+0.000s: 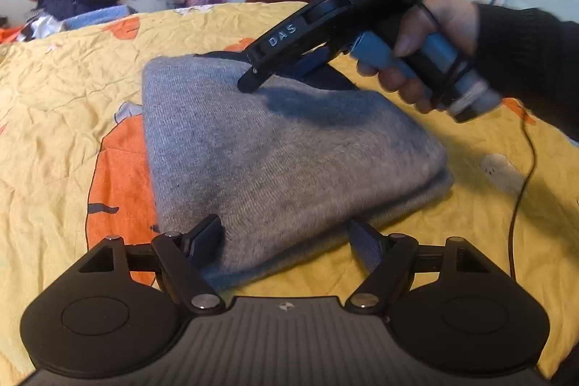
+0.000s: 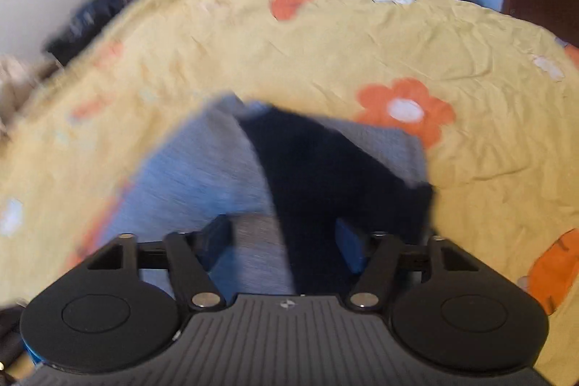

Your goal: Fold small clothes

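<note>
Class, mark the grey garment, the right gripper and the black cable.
grey garment (image 1: 275, 154), left wrist view, middle of folded top.
right gripper (image 1: 253, 78), left wrist view, finger end.
black cable (image 1: 521, 190), left wrist view, mid-length on bedspread.

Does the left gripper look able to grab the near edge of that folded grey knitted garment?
Probably yes. The left gripper is open, its fingers on either side of the folded grey knitted garment's near edge on the yellow flowered bedspread, with nothing between. The right gripper is at the far side.
</note>
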Demonstrator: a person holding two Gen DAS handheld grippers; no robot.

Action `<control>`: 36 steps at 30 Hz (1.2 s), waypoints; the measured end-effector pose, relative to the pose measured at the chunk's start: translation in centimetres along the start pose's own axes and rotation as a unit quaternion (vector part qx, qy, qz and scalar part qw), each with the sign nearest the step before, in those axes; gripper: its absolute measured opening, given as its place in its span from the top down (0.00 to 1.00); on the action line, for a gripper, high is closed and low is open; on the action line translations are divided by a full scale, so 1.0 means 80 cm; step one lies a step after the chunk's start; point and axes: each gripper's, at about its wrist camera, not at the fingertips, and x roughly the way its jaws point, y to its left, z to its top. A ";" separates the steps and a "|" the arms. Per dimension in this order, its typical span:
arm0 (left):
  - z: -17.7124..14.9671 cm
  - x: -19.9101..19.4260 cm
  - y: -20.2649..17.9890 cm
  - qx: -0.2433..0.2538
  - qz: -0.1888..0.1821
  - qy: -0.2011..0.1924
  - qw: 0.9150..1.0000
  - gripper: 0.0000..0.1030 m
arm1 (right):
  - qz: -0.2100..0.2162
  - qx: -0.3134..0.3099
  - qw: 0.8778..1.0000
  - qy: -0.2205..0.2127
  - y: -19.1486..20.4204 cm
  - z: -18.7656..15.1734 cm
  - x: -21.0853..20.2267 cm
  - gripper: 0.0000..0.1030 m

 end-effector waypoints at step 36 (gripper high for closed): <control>-0.005 -0.006 0.001 -0.022 0.006 -0.021 1.000 0.19 | -0.018 0.040 0.998 -0.050 0.022 -0.033 -0.043 0.21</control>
